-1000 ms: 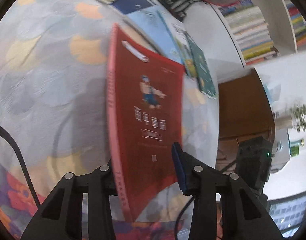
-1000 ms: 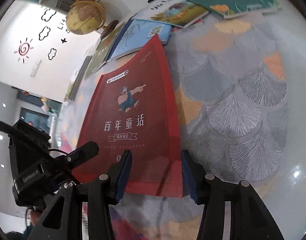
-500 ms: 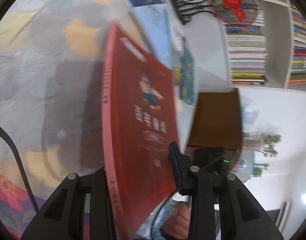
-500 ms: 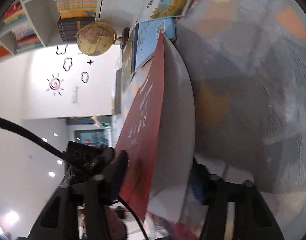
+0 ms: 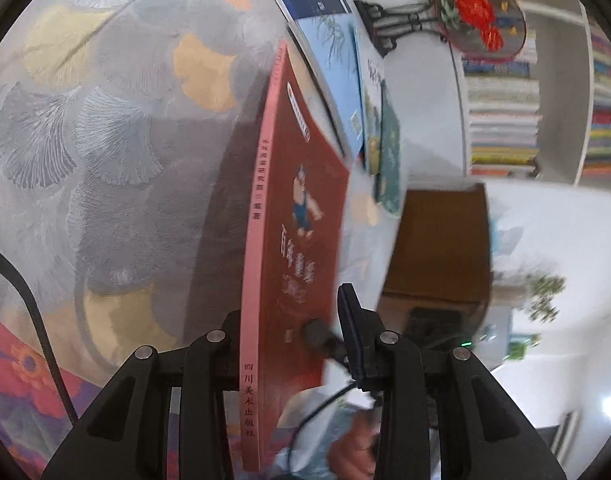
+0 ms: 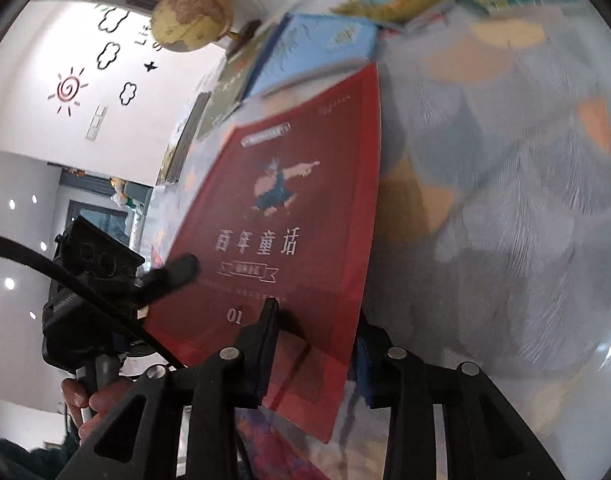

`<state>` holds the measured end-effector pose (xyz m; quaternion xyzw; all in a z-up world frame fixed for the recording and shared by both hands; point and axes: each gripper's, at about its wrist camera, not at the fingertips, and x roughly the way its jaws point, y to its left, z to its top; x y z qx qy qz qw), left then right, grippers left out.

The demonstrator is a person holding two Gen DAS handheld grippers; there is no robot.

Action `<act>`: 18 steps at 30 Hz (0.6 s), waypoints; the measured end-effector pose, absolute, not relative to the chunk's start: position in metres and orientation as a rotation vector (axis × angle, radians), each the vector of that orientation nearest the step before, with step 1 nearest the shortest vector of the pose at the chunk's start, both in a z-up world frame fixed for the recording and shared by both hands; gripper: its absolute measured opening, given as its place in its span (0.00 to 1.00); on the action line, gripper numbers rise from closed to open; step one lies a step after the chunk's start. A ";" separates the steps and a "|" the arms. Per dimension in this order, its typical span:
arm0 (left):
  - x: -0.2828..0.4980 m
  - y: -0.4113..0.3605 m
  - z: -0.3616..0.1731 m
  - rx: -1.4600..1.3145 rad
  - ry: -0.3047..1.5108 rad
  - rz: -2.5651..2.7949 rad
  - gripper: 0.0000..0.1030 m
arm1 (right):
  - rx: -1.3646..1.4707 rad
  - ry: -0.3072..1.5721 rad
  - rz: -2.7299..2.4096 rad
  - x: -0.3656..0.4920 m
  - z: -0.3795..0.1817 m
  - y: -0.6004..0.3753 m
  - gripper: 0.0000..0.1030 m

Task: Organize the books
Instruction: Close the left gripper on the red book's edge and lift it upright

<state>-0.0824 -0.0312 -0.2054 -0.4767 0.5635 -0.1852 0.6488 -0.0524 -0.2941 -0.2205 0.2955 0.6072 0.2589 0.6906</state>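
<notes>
Red book point(image 5: 297, 240) stands on edge, clamped between both hand-held grippers.

A red book point(image 6: 281, 232), numbered 01 on its cover, stands tilted between the jaws of the right gripper point(image 6: 317, 344), which have just been closing on its lower edge; the left gripper point(image 6: 173, 272) touches its cover, above a leaf-patterned tablecloth point(image 6: 505, 200), with a globe point(image 6: 191, 18) behind.

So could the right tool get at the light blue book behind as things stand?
Probably not: the right tool is clamped on the red book, which stands between it and the blue book.
</notes>
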 end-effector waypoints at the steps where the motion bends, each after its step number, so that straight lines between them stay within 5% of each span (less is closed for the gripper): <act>1: -0.083 -0.030 -0.207 -1.124 1.271 -0.422 0.30 | 0.691 1.379 0.580 -0.053 -0.225 -0.296 0.44; 4: -0.086 -0.020 -0.213 -1.236 1.256 -0.430 0.30 | 0.795 1.399 0.608 -0.054 -0.231 -0.301 0.54; 12: -0.089 -0.026 -0.218 -1.360 1.269 -0.478 0.30 | 1.069 1.411 0.710 -0.055 -0.254 -0.309 0.55; 18: -0.087 -0.045 -0.204 -0.928 1.367 -0.399 0.31 | 0.798 1.307 0.662 -0.059 -0.218 -0.307 0.33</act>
